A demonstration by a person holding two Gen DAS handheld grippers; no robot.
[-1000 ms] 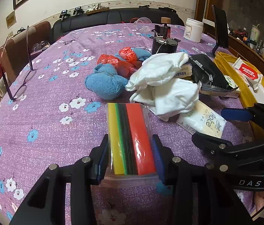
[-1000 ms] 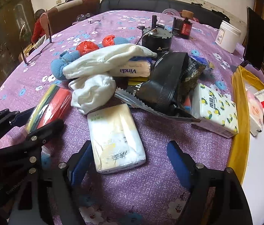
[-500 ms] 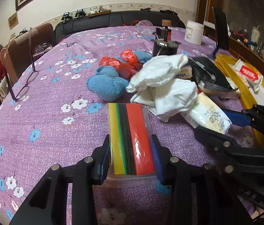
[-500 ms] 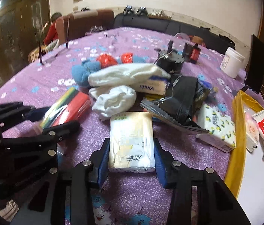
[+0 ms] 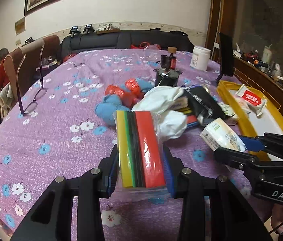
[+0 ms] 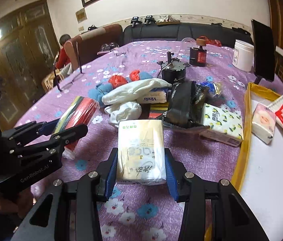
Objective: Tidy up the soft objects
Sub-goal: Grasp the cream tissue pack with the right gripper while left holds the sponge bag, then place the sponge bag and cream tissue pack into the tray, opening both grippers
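Observation:
My left gripper (image 5: 141, 170) is shut on a clear bag of coloured sponges (image 5: 140, 148), yellow, green, black and red, and holds it raised off the purple flowered tablecloth (image 5: 61, 130). It also shows in the right wrist view (image 6: 77, 116). My right gripper (image 6: 140, 172) is shut on a cream tissue pack (image 6: 140, 150), lifted above the cloth; it also shows in the left wrist view (image 5: 221, 136). A pile of white cloths (image 6: 133, 96), blue knit items (image 5: 109, 106) and other tissue packs (image 6: 221, 124) lies in the table's middle.
A yellow-rimmed white tray (image 6: 248, 104) at the right holds wipes and tissue packs (image 6: 264, 122). A black pouch (image 6: 183, 102), a small motor (image 6: 173, 70), a bottle (image 6: 199, 54), a white jar (image 6: 244, 56), a phone stand (image 6: 264, 50) and glasses (image 5: 35, 102) also stand on the table.
My right gripper closed on the cream tissue pack and lifted it. My left gripper raised the sponge bag off the cloth. Both views tilted upward.

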